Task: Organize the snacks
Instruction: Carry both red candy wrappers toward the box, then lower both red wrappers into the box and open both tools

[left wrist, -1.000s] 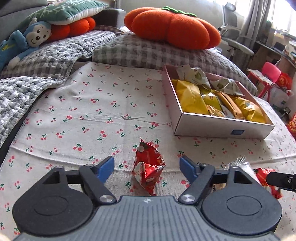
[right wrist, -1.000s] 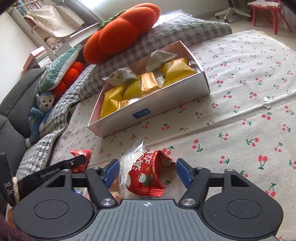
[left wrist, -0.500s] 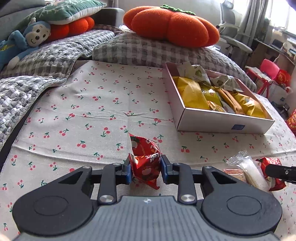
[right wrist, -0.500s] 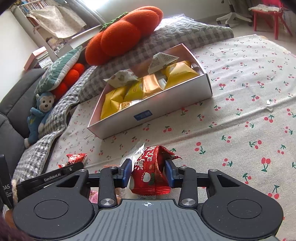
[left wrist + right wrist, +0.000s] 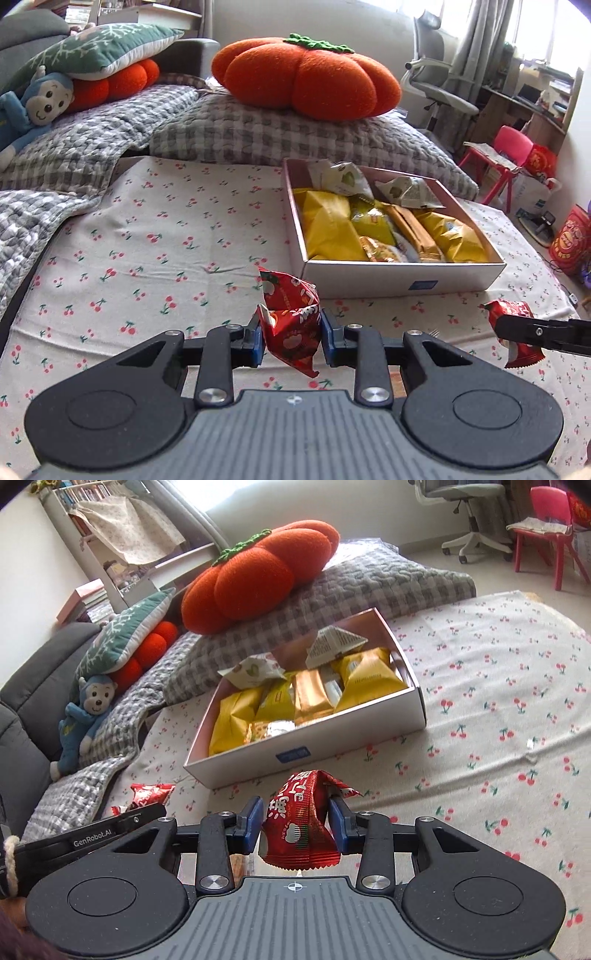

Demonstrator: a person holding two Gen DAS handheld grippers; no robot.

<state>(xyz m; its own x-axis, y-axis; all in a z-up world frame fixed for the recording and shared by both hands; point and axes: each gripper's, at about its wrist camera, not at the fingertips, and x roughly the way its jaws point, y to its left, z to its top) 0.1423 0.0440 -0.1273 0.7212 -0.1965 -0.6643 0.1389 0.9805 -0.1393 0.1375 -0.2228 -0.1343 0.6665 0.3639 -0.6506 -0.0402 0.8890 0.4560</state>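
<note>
My left gripper [image 5: 291,338] is shut on a red snack packet [image 5: 291,321] and holds it above the cherry-print cloth, in front of the box's near left corner. My right gripper [image 5: 296,823] is shut on another red snack packet [image 5: 301,827], lifted just before the box's front wall. The white open box [image 5: 402,282] holds several yellow and pale snack packets; it also shows in the right wrist view [image 5: 332,744]. The right gripper's packet shows at the right edge of the left wrist view [image 5: 511,314]. The left gripper's packet shows in the right wrist view [image 5: 149,794].
A cherry-print cloth [image 5: 147,243] covers the surface. Grey checked pillows [image 5: 280,136], an orange pumpkin cushion [image 5: 306,77] and a blue monkey toy [image 5: 33,107] lie behind the box. A chair and red stool [image 5: 506,155] stand far right.
Both grippers closed on their red packets and lifted them off the cloth, moving toward the box.
</note>
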